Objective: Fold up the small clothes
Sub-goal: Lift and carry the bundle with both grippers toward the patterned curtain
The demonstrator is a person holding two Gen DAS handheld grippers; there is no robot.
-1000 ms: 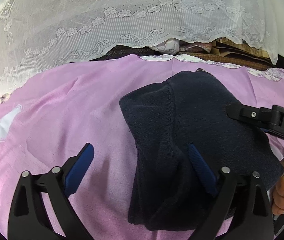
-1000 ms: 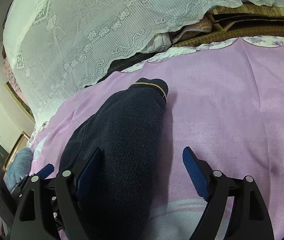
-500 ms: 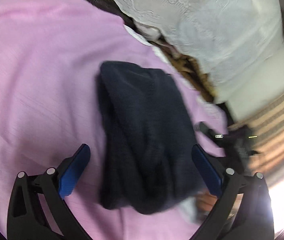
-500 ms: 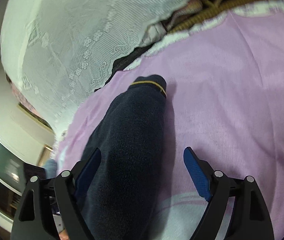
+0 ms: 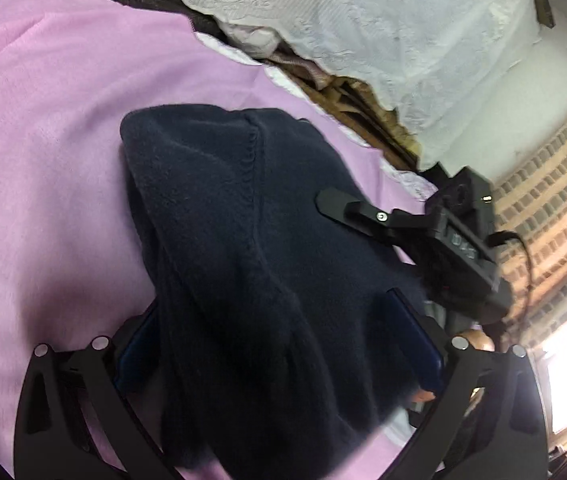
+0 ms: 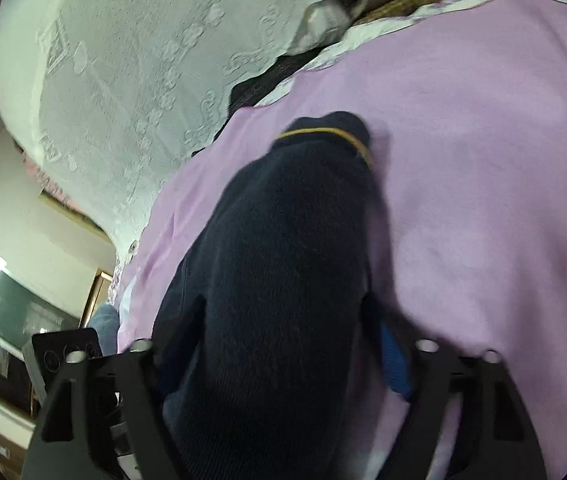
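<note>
A dark navy knitted garment (image 5: 243, 208) lies folded in a long bundle on the lilac sheet (image 5: 43, 160). In the left wrist view my left gripper (image 5: 275, 352) straddles its near end, jaws wide, the bundle filling the gap between the blue pads (image 5: 415, 344). In the right wrist view the same garment (image 6: 291, 240), with a thin yellow stripe at its far end, runs between the jaws of my right gripper (image 6: 283, 360). Those jaws are closing around it; the left pad is hidden by the knit. The right gripper's black finger (image 5: 343, 204) rests over the garment's right side.
A white lace cover (image 5: 363, 20) hangs behind the sheet, with brown woven edging (image 5: 363, 100) under it. A person's hand (image 5: 479, 340) shows at the right. A framed glass panel (image 6: 11, 308) and some blue-grey cloth (image 6: 103, 320) lie off the sheet's left edge (image 6: 143, 248).
Both grippers have advanced over the garment, so its near end now sits between each pair of jaws. The left wrist view has swung and rolled rightward. The right jaws have narrowed slightly.
</note>
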